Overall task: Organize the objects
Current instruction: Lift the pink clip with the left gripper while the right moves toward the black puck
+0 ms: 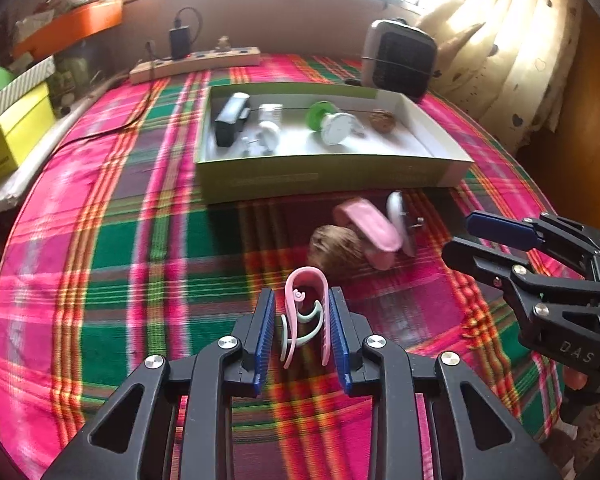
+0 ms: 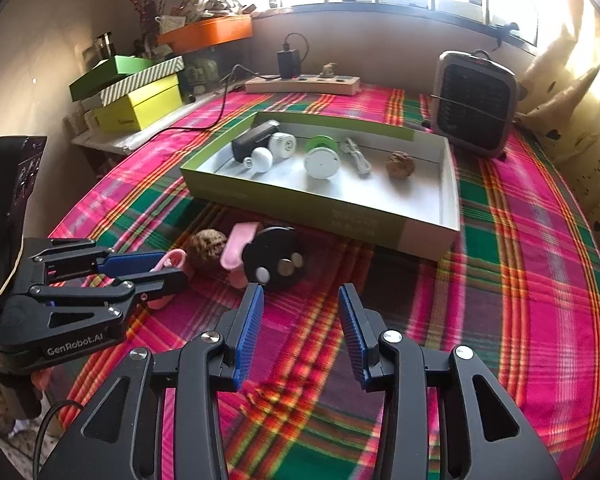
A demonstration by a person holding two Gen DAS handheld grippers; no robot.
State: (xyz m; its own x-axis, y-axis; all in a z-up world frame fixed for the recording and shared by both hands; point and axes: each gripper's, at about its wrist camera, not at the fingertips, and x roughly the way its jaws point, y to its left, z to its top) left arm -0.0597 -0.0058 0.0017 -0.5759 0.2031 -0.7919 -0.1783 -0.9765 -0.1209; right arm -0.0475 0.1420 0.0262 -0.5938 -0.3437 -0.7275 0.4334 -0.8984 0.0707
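Note:
My left gripper (image 1: 302,296) is shut on a pink hair clip (image 1: 305,312) just above the plaid cloth; it also shows in the right wrist view (image 2: 148,268). My right gripper (image 2: 300,292) is open and empty, and it shows at the right of the left wrist view (image 1: 458,236). Ahead lie a brown walnut (image 2: 211,246), a pink clip (image 2: 238,246) and a round black plug (image 2: 274,258). The green-sided tray (image 2: 300,200) holds a black box (image 2: 252,140), white plugs, a green and white spool (image 2: 320,156), a cable and a walnut (image 2: 400,165).
A small heater (image 2: 474,102) stands behind the tray at the right. A power strip (image 2: 302,84) with a charger lies along the back wall. Stacked green and yellow boxes (image 2: 136,92) sit at the back left. A curtain hangs at the right.

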